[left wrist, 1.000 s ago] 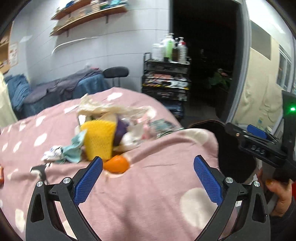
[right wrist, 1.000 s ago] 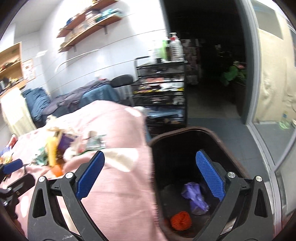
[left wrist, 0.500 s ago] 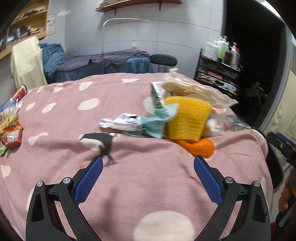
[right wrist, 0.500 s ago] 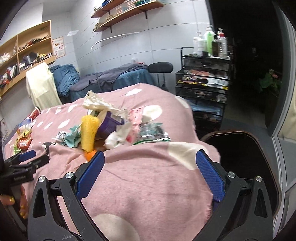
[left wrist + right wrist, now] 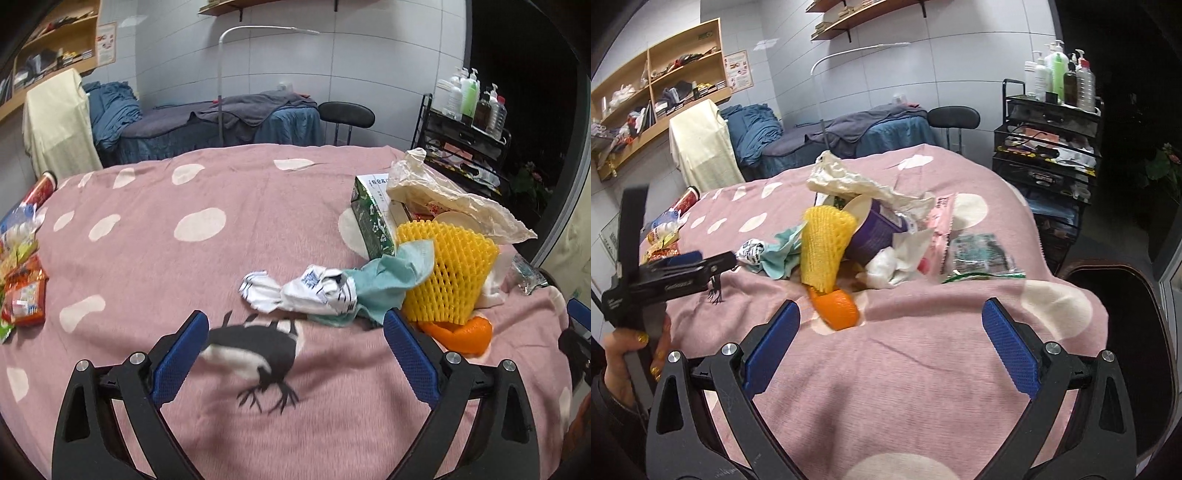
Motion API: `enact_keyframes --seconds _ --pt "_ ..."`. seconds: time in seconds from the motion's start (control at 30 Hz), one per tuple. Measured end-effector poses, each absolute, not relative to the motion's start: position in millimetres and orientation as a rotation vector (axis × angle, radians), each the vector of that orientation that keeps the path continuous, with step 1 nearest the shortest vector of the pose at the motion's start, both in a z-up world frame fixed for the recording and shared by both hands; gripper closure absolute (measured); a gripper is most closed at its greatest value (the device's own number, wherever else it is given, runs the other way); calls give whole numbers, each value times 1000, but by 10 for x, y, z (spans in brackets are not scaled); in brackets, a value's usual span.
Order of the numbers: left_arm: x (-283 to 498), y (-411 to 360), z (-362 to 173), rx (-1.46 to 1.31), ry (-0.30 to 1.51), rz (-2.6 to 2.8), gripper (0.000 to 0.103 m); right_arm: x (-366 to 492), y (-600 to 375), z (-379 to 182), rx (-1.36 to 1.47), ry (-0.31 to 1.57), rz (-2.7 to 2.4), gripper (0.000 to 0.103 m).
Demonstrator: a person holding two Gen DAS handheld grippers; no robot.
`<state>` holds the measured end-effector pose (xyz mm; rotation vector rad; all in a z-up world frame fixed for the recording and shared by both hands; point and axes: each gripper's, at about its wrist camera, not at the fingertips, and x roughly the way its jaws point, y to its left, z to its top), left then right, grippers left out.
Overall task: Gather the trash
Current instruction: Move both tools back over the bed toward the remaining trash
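A heap of trash lies on the pink spotted blanket (image 5: 207,258): a yellow foam net (image 5: 448,273) (image 5: 823,251), an orange peel (image 5: 461,334) (image 5: 836,306), a teal rag (image 5: 391,275), a crumpled white wrapper (image 5: 310,291), a green carton (image 5: 371,218), a purple cup (image 5: 877,232), white tissue (image 5: 886,266) and a foil packet (image 5: 979,253). My left gripper (image 5: 295,354) is open and empty, just short of the white wrapper. My right gripper (image 5: 890,339) is open and empty, near the orange peel. The dark trash bin (image 5: 1123,314) stands at the right.
Snack packets (image 5: 22,295) and a red can (image 5: 38,188) lie at the blanket's left edge. A black wire rack with bottles (image 5: 1052,110), a stool (image 5: 955,118) and a covered bed (image 5: 221,118) stand behind.
Both grippers have swung left, away from the bin toward the trash heap. The left gripper has closed in on the white wrapper. Both stay open and empty.
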<state>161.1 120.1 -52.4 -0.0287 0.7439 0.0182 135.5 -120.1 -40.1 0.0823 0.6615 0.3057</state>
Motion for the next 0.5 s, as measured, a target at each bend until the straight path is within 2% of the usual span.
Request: enact_keyframes --seconds 0.1,0.17,0.23,0.33,0.5 --pt "1748 1106 -569 26 757 9 10 1373 -1135 -405 72 672 316 6" --pt "1846 1060 -616 63 773 25 18 1396 -1099 -406 69 680 325 6" --pt "1917 1079 -667 55 799 21 32 1426 -1074 -398 68 686 334 6" --pt "1903 1147 -695 13 812 0 46 1473 -1029 -394 69 693 345 6" --pt "1800 1265 -663 -38 804 8 64 1612 -933 -403 84 724 383 6"
